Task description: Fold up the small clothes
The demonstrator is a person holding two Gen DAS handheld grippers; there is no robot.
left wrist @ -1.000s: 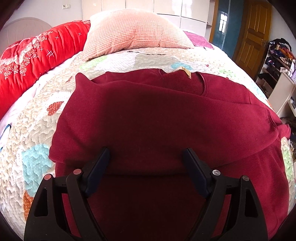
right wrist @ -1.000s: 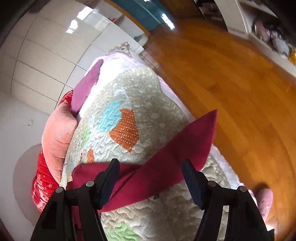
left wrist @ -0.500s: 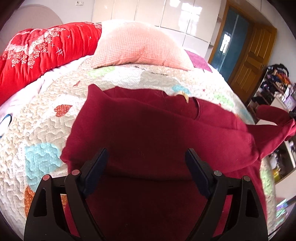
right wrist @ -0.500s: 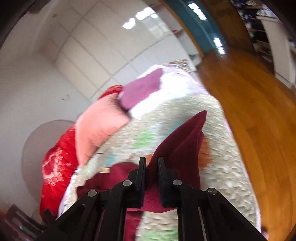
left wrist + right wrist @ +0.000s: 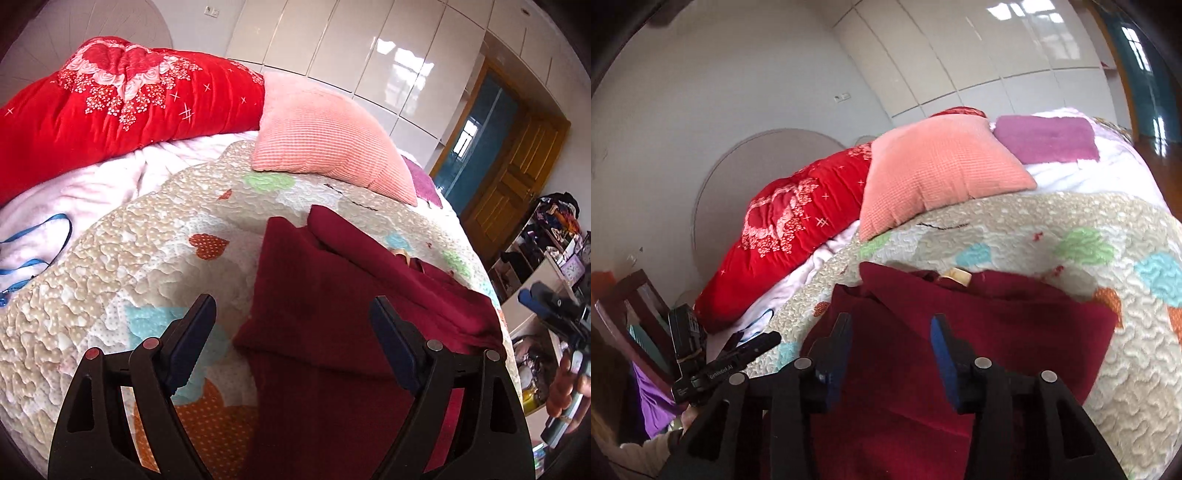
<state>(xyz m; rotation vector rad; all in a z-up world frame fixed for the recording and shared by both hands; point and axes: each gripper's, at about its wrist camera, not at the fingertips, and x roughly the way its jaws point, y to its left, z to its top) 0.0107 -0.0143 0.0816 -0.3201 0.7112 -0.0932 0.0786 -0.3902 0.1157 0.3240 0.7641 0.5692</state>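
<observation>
Dark red fabric, thick and soft like fleece, makes the sweater (image 5: 332, 314) that lies on the bed, on a quilted bedspread (image 5: 110, 277) with pastel patches and small hearts. One sleeve (image 5: 388, 266) is folded across the body as a long band running from the far left corner toward the right edge. A small beige label (image 5: 956, 275) shows at the neckline on the far side. The near part of the sweater reaches down toward the near edge of the bed.

At the far end of the bed lie a pink ribbed pillow (image 5: 325, 140), a big red quilt with white flowers (image 5: 110, 96) to its left and a purple cloth (image 5: 1045, 138) to its right. A blue strap (image 5: 33, 258) rests on the white sheet at the left. Behind the bed stand glossy white wardrobe doors (image 5: 351, 48); at the right there are a wooden door (image 5: 517, 177) and open shelves full of small things (image 5: 546, 240). The floor is of shiny wood (image 5: 1167, 155).

The left hand-held gripper (image 5: 291, 332) hovers above the left edge of the sweater with its fingers spread wide and nothing between them. The right hand-held gripper (image 5: 890, 343) is also spread apart, above the middle of the sweater, and holds nothing. Each gripper appears at the edge of the other's view.
</observation>
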